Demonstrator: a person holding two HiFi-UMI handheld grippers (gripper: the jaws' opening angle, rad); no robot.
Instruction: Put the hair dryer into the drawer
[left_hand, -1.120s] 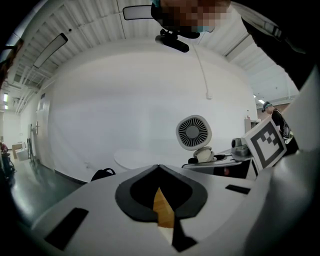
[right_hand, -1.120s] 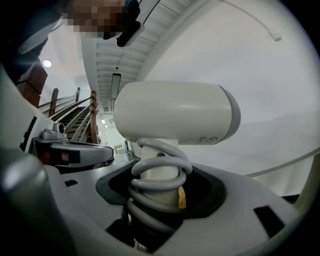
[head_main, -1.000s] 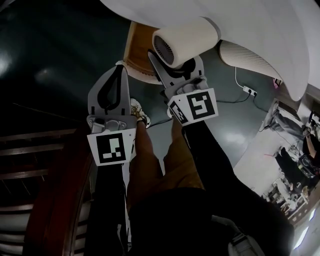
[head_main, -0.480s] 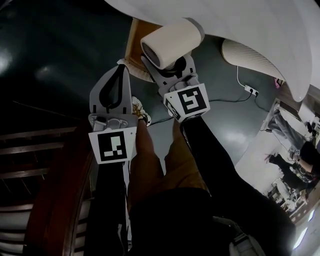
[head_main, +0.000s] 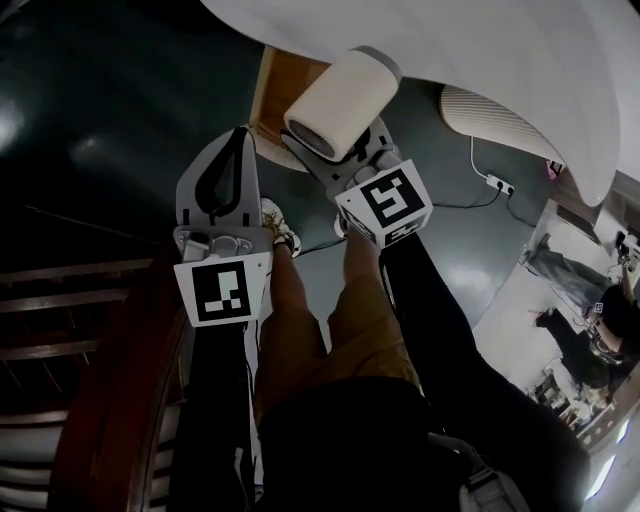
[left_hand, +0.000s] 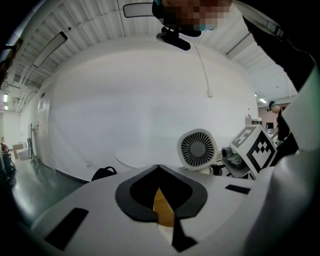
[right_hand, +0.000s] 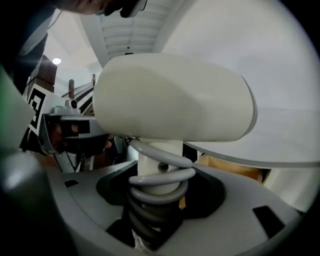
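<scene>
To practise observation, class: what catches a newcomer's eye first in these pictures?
The cream hair dryer stands out first, upper centre of the head view, clamped by its cord-wrapped handle in the right gripper. Beside it, the left gripper is shut and empty.

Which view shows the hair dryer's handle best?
The right gripper view: the handle, wrapped in its cord, sits gripped in the right claw. The head view shows only the barrel; the left gripper view, only the rear grille.
</scene>
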